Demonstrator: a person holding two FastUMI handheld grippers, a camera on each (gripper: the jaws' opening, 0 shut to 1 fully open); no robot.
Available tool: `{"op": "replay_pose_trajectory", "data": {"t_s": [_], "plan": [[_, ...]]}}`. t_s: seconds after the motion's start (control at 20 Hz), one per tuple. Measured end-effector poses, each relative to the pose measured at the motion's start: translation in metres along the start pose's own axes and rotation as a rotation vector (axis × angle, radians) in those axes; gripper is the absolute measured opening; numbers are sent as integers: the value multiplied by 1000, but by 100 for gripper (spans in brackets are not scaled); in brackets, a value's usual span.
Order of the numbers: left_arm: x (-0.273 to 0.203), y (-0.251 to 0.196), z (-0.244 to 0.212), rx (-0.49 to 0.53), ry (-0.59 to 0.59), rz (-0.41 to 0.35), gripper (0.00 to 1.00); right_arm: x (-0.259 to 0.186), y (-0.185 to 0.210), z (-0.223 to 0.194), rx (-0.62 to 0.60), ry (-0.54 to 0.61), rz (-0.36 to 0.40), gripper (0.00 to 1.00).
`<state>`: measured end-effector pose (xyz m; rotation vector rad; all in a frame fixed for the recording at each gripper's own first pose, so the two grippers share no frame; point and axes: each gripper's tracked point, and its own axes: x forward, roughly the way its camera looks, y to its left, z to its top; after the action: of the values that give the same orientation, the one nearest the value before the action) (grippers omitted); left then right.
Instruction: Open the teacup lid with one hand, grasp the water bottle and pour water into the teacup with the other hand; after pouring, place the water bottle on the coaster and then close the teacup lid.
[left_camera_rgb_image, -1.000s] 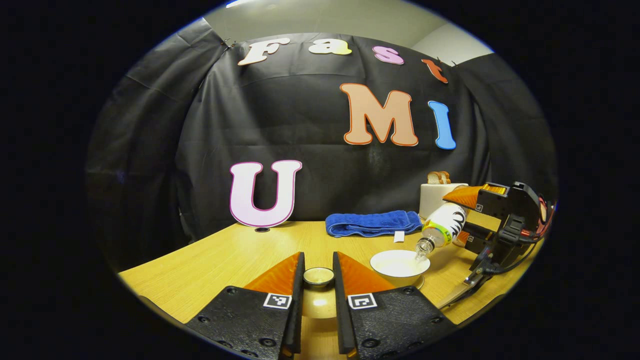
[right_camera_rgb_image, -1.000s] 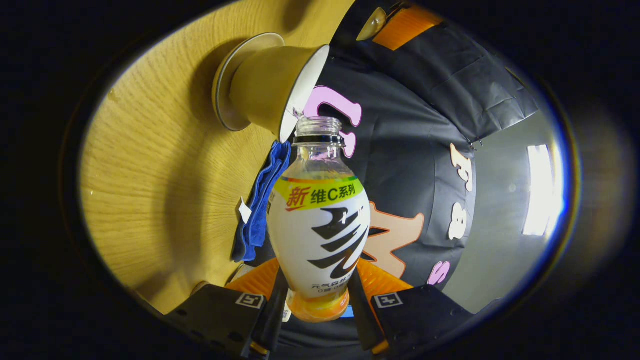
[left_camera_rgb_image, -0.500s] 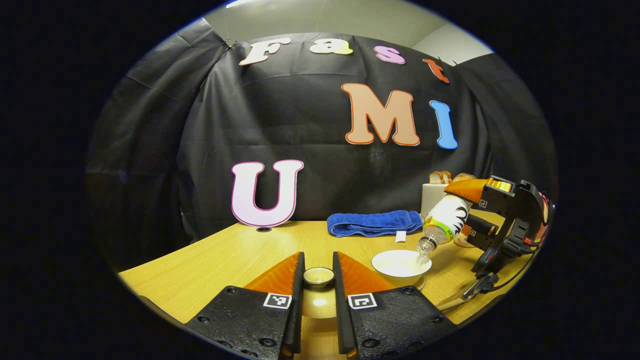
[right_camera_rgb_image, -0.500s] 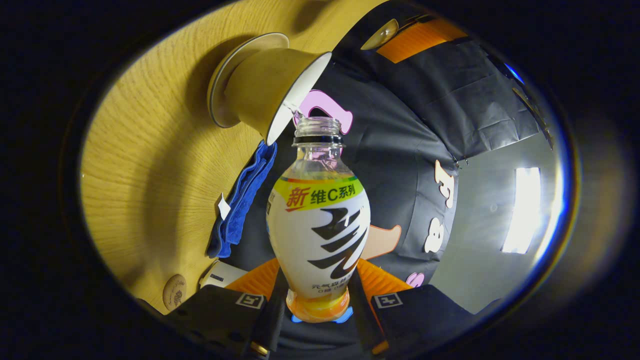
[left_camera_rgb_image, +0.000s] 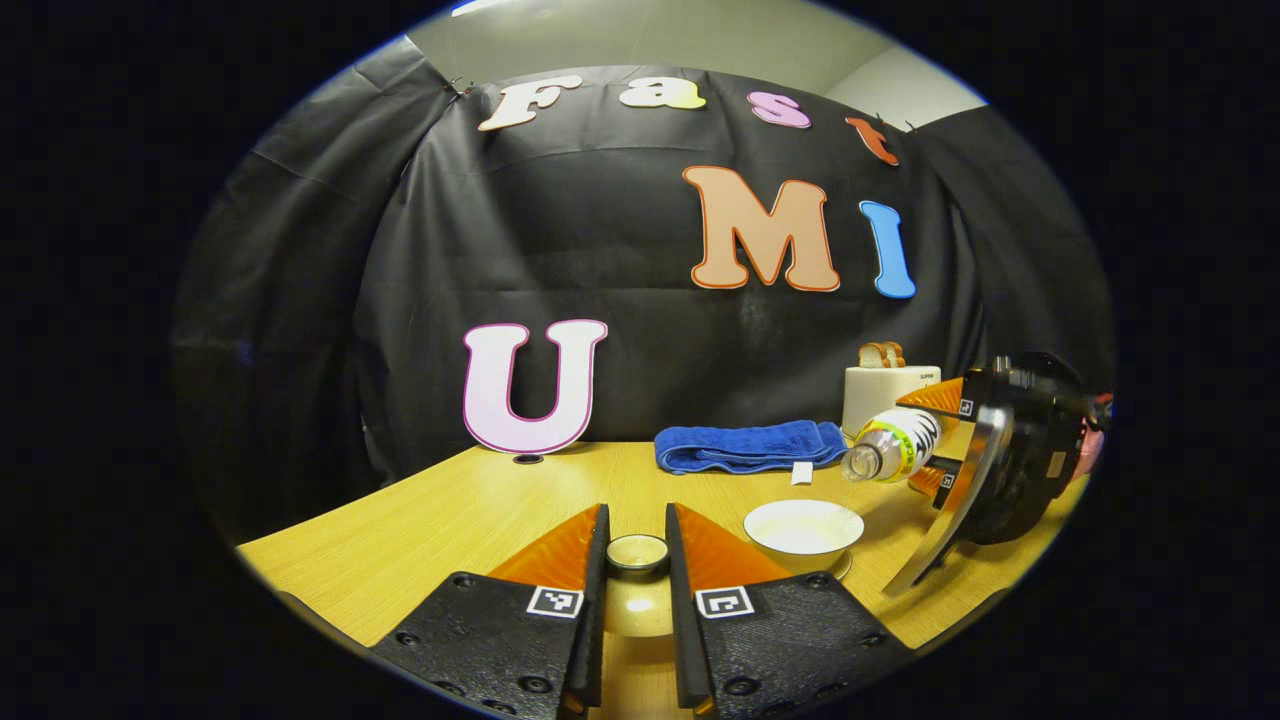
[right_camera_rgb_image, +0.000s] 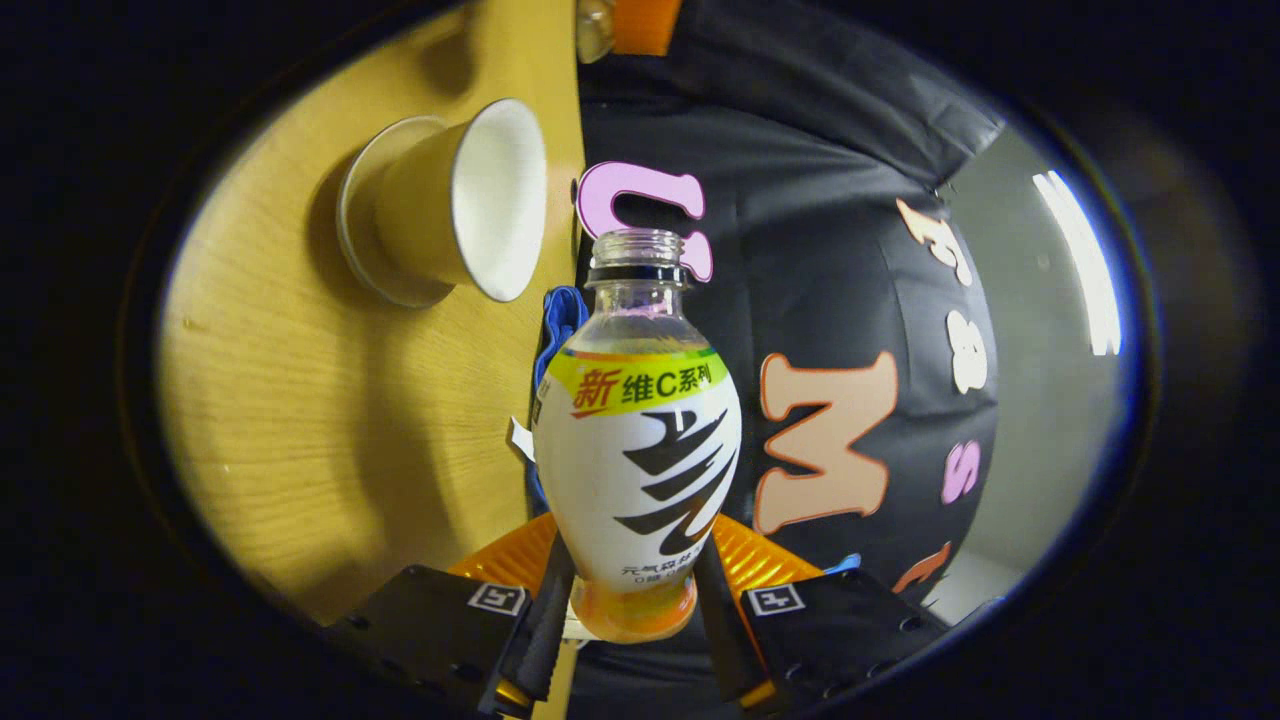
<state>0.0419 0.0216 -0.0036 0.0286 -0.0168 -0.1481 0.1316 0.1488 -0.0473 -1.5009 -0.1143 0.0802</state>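
The left gripper (left_camera_rgb_image: 636, 560) has its two fingers clamped on the knob of the teacup lid (left_camera_rgb_image: 637, 552), holding it low over the wooden table (left_camera_rgb_image: 470, 510), off to the side of the teacup (left_camera_rgb_image: 803, 528). Nothing there has changed from half a second ago; it sits in the same spot.

The right gripper (right_camera_rgb_image: 630, 600) is where the change is. Its fingers are squeezed on the lower part of the water bottle (right_camera_rgb_image: 637, 440), just above the orange base, and the bottle's neck is open with no cap on it. In the left gripper view that bottle (left_camera_rgb_image: 893, 446) now lies close to level, mouth pointing toward the cup, and it is raised clear of the rim. Half a second back the neck was dipped right down at the cup's edge (pouring pose), so it has been tipped back up and lifted away. The right gripper (left_camera_rgb_image: 940, 445) has also turned, showing more of its dark body.

The right gripper view backs that up: the teacup (right_camera_rgb_image: 460, 205) on its saucer (right_camera_rgb_image: 355, 245) now sits apart from the bottle mouth, with a gap between them, where before the mouth was at the cup's lip. I can't tell how much water is in the cup.

The rest is as it was: a folded blue towel (left_camera_rgb_image: 748, 445) near the back of the table and a white toaster (left_camera_rgb_image: 885, 392) with bread sticking out behind the bottle.
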Motion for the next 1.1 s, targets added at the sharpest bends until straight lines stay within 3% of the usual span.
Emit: {"op": "replay_pose_trajectory", "data": {"t_s": [0.2,0.4,0.7,0.95,1.1], "plan": [[0,0,1,0,0,0,26,-15,17,8,407,19,188,62],[0,0,0,0,0,0,26,-24,8,24,805,3,269,64],[-1,0,1,0,0,0,26,-23,-4,16,1219,24,256,65],[0,0,2,1,0,-1,26,-20,2,6,1363,108,166,67],[0,0,1,0,0,-1,26,-22,11,6,1421,175,152,66]]}}
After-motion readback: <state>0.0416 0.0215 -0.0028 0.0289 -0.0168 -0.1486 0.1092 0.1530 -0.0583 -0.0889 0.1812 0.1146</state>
